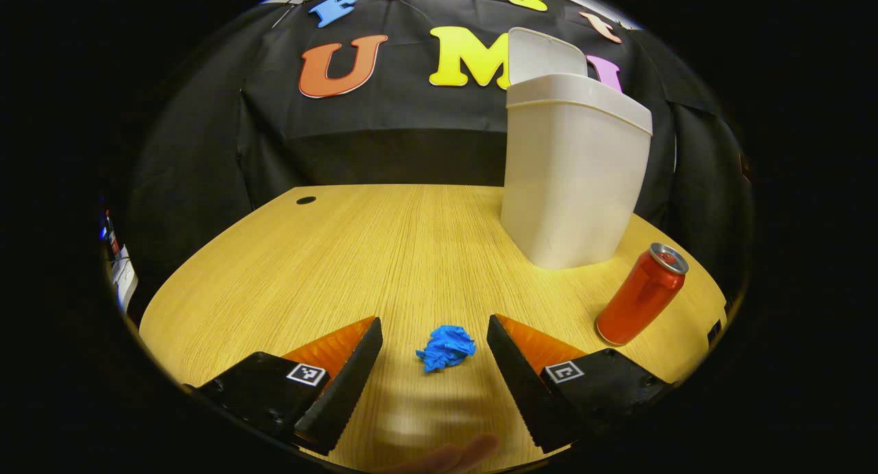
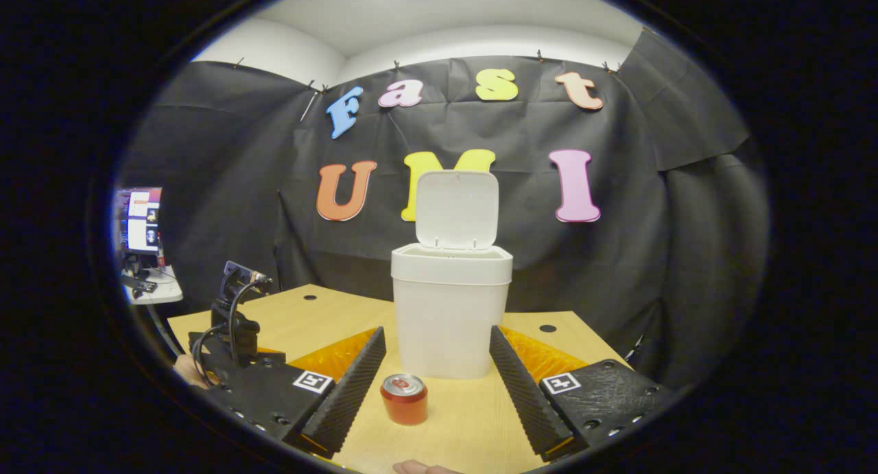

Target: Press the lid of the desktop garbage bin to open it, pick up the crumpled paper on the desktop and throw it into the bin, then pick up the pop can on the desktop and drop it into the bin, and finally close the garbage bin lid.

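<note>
The white bin (image 1: 575, 179) stands on the wooden table with its lid (image 1: 545, 54) swung up; in the right gripper view the bin (image 2: 449, 316) faces me with the lid (image 2: 456, 210) upright behind the mouth. A crumpled blue paper (image 1: 446, 347) lies on the table between the open fingers of my left gripper (image 1: 435, 337), touching neither. The red pop can (image 1: 641, 294) stands to the right of the bin's base. My right gripper (image 2: 437, 344) is open, held above the table, with the can (image 2: 404, 398) upright in front of it and the bin beyond.
The other gripper (image 2: 233, 323) with its cables shows at the left in the right gripper view. The wooden table (image 1: 357, 254) has a cable hole (image 1: 306, 200) at the far left. A desk with a monitor (image 2: 140, 220) stands beyond the table's left edge.
</note>
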{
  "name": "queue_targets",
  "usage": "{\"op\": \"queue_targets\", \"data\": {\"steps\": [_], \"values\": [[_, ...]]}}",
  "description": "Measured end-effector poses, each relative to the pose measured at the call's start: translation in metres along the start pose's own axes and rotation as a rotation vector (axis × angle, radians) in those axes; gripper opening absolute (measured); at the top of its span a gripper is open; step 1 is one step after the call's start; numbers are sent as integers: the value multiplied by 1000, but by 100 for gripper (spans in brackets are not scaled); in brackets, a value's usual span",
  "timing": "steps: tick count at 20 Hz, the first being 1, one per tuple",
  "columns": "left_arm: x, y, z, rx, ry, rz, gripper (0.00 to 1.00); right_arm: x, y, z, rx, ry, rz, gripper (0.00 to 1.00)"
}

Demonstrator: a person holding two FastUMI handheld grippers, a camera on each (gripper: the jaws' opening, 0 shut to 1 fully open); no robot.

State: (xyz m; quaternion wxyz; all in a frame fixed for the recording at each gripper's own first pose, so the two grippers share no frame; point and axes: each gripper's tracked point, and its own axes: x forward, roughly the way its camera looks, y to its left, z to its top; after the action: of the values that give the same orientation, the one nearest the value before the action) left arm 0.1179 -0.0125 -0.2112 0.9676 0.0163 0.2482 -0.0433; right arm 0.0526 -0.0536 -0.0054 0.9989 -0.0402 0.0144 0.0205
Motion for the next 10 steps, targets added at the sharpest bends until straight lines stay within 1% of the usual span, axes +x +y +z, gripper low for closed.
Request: {"op": "queue_targets", "data": {"steps": [1, 5, 6, 7, 8, 9, 10], "values": [[3, 0, -4, -3, 12, 4, 99, 1, -1, -4, 1, 13, 1, 95], [13, -4, -17, -42, 62, -15, 97, 1, 3, -15, 43, 46, 22, 95], [15, -4, -17, -42, 60, -15, 96, 1, 4, -16, 43, 50, 21, 98], [15, -5, -15, -37, 53, -19, 90, 1, 6, -19, 39, 54, 24, 98], [16, -4, -15, -38, 51, -18, 88, 3, 8, -22, 31, 62, 27, 95], [17, -5, -16, -37, 54, -20, 82, 3, 10, -25, 25, 68, 26, 95], [19, -5, -20, -39, 68, -19, 81, 4, 12, -28, 22, 74, 30, 97]]}}
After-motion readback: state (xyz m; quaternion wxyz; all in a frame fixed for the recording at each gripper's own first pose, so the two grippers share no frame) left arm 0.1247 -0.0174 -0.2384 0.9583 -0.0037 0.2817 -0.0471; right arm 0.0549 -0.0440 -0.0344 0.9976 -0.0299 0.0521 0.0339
